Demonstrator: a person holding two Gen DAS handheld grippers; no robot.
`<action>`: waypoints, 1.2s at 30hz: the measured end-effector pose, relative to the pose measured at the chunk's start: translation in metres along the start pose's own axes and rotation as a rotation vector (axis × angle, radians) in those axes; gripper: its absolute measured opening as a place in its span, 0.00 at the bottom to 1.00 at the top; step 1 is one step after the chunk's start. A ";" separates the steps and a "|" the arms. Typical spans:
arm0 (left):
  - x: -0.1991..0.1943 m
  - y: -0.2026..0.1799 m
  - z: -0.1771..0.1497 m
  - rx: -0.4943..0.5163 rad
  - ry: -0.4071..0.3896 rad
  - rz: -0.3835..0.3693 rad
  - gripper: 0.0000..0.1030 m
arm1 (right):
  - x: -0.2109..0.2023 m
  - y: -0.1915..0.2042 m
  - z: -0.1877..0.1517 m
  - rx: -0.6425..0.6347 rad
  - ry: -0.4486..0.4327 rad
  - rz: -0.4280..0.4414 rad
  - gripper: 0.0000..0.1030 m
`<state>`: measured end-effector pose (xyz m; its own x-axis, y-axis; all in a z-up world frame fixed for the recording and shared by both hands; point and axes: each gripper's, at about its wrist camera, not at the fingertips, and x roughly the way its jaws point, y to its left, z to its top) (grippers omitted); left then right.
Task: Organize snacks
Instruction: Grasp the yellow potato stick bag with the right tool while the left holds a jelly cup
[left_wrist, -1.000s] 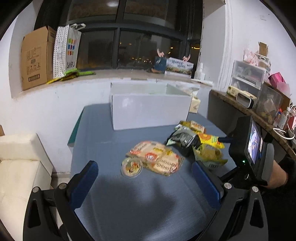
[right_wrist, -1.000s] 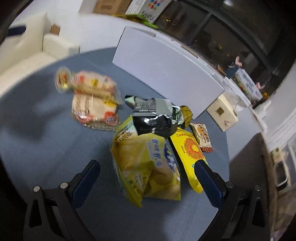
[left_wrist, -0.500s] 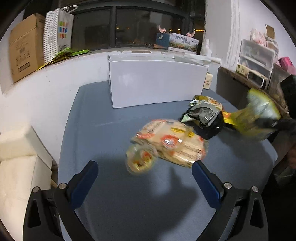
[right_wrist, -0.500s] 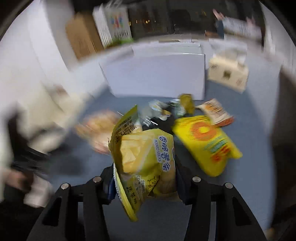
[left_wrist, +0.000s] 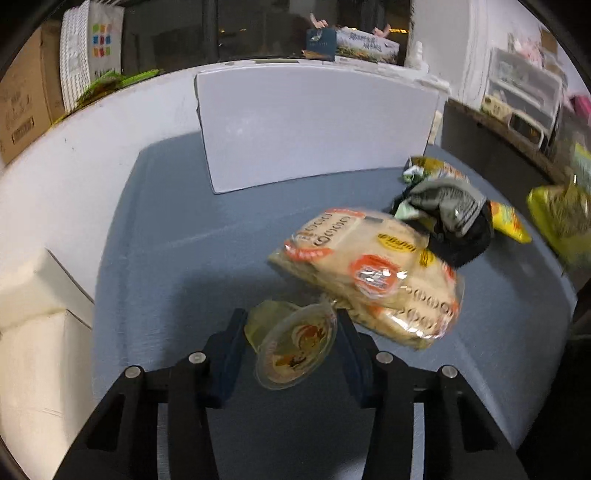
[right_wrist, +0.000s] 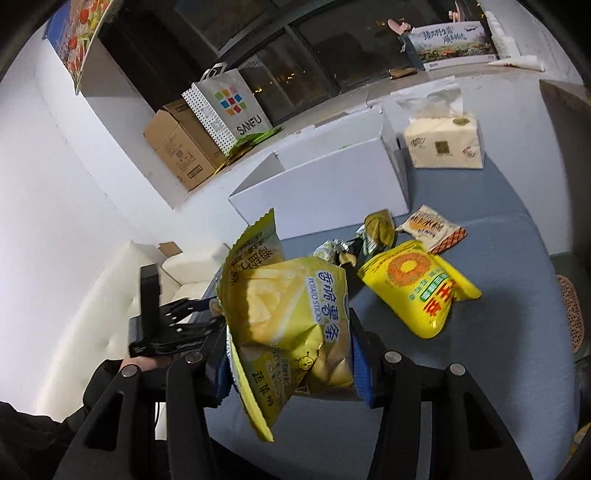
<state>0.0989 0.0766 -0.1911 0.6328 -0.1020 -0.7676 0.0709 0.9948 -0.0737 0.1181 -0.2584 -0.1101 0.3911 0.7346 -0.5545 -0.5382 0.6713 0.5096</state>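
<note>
My left gripper is shut on a small clear jelly cup, tilted between its blue pads just above the blue-grey table. A clear bag of round crackers lies just right of it. My right gripper is shut on a yellow potato sticks bag and holds it up above the table; this bag also shows at the right edge of the left wrist view. A white open box stands at the table's back.
A dark snack bag, a bright yellow bag, a small orange packet and a green-gold packet lie near the box. A tissue pack stands behind. A white sofa is at the left.
My left gripper moved down to the jelly cup and closed on it. My right gripper closed on the potato sticks bag and lifted it off the table.
</note>
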 end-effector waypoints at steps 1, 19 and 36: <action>-0.001 0.002 0.000 -0.017 -0.007 -0.015 0.49 | 0.002 -0.001 -0.001 -0.002 0.003 -0.004 0.54; -0.114 0.004 0.073 -0.138 -0.378 -0.165 0.49 | 0.004 0.001 0.049 0.035 -0.091 0.056 0.54; -0.011 0.029 0.256 -0.186 -0.314 -0.123 0.50 | 0.143 -0.009 0.245 0.074 -0.061 -0.033 0.54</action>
<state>0.2914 0.1042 -0.0221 0.8357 -0.1890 -0.5157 0.0378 0.9565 -0.2894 0.3616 -0.1350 -0.0324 0.4540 0.7149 -0.5317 -0.4687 0.6992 0.5398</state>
